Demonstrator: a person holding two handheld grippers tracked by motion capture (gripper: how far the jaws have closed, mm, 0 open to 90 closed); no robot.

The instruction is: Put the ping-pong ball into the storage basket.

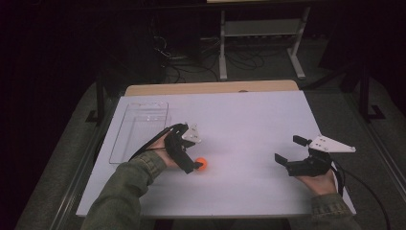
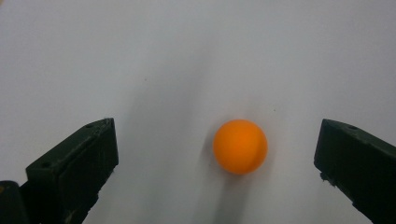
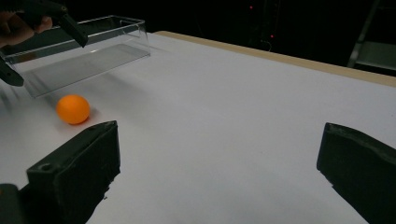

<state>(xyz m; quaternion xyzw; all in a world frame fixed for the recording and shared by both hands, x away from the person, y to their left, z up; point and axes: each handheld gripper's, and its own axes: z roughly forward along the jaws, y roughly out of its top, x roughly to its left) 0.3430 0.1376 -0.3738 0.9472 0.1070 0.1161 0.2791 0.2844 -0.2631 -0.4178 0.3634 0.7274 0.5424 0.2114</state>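
Hovering over orange ball (image 2: 240, 146), left gripper (image 2: 217, 154) jaws wide; right gripper (image 3: 219, 172) wide, apart

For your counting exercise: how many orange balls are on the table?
1. The orange ball lies on the white table, between the open jaws of the left gripper, right of the clear tray.
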